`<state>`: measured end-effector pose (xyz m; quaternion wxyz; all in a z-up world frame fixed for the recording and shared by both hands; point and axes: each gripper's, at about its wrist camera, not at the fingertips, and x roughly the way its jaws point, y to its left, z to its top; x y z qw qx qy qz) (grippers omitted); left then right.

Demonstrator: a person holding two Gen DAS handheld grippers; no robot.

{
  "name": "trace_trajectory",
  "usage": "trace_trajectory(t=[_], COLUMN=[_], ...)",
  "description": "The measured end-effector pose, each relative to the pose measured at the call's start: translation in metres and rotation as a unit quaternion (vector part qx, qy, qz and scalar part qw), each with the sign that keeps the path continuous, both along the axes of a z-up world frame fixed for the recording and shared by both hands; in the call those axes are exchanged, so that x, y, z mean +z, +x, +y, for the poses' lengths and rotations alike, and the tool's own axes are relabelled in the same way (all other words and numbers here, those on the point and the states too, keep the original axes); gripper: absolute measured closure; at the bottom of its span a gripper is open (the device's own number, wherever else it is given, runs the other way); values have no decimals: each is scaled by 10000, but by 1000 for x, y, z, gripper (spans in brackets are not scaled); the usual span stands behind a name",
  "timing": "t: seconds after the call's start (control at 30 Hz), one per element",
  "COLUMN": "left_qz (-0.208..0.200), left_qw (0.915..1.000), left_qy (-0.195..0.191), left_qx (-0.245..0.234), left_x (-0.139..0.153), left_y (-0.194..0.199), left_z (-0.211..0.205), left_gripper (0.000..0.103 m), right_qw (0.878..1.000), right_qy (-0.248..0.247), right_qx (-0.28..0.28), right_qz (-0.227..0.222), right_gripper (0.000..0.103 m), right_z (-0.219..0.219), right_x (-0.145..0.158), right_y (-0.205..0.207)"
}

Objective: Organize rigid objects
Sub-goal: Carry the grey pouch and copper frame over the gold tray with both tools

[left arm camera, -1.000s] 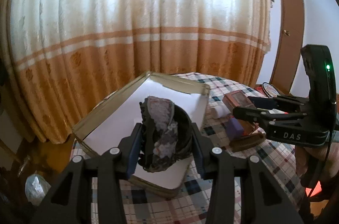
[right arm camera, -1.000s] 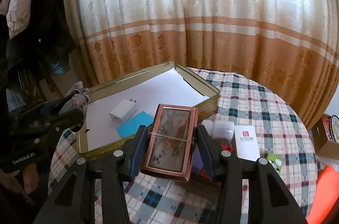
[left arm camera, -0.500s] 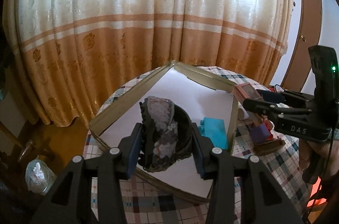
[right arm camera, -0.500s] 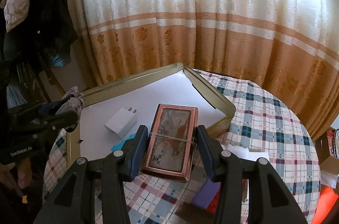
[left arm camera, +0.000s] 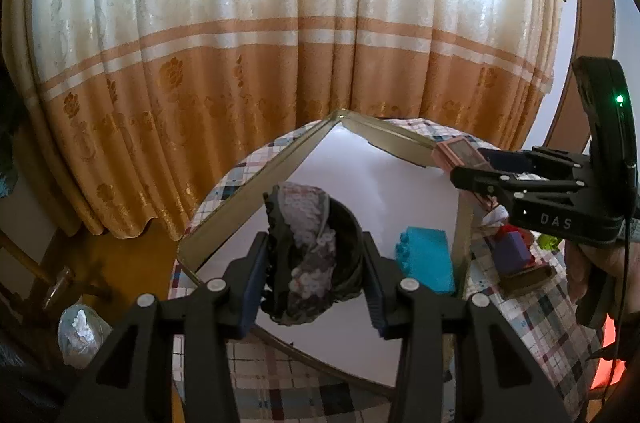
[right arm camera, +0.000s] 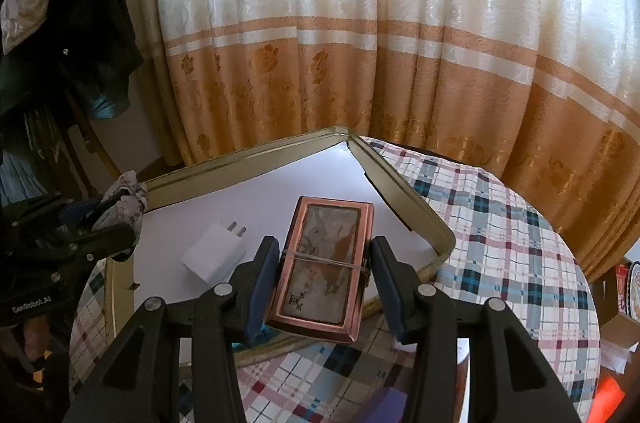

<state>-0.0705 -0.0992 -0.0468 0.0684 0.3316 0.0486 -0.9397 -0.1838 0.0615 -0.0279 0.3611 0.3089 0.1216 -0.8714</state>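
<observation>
Left wrist view: our left gripper (left arm camera: pixel 314 269) clamps a dark patterned object (left arm camera: pixel 308 255) above the tray (left arm camera: pixel 256 179). Our right gripper (right arm camera: pixel 324 281) clamps a copper-framed box (right arm camera: pixel 324 263) over it. Next: lower, then release both.

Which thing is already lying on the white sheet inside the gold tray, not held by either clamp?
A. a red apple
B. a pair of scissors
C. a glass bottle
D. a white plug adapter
D: the white plug adapter lies flat on the tray's white liner, clear of both grippers.
</observation>
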Motion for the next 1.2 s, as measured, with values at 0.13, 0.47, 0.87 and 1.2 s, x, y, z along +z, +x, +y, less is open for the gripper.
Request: trace_trajectory(t=[0.13,0.47,0.87,1.2], left_qz=[-92,-286,-404,-654], left_qw=[10000,9995,9991,9977], left_qy=[27,128,145,147], left_qx=[11,16,-36,-46], left_x=[-1,-7,-10,-23], left_y=[-4,-13,-21,-30], left_z=[-3,-11,-15,-18], left_gripper=[60,60,60,60], right_qw=[10000,9996,9987,9979], right_qy=[15,135,308,409], right_qx=[-13,-31,-54,-75], right_qz=[-78,-251,-407,-497], right_gripper=[53,53,53,53], right_z=[-8,-23,-33,-39], right_x=[-5,-15,-26,-34], right_y=[-8,-28,-41,-47])
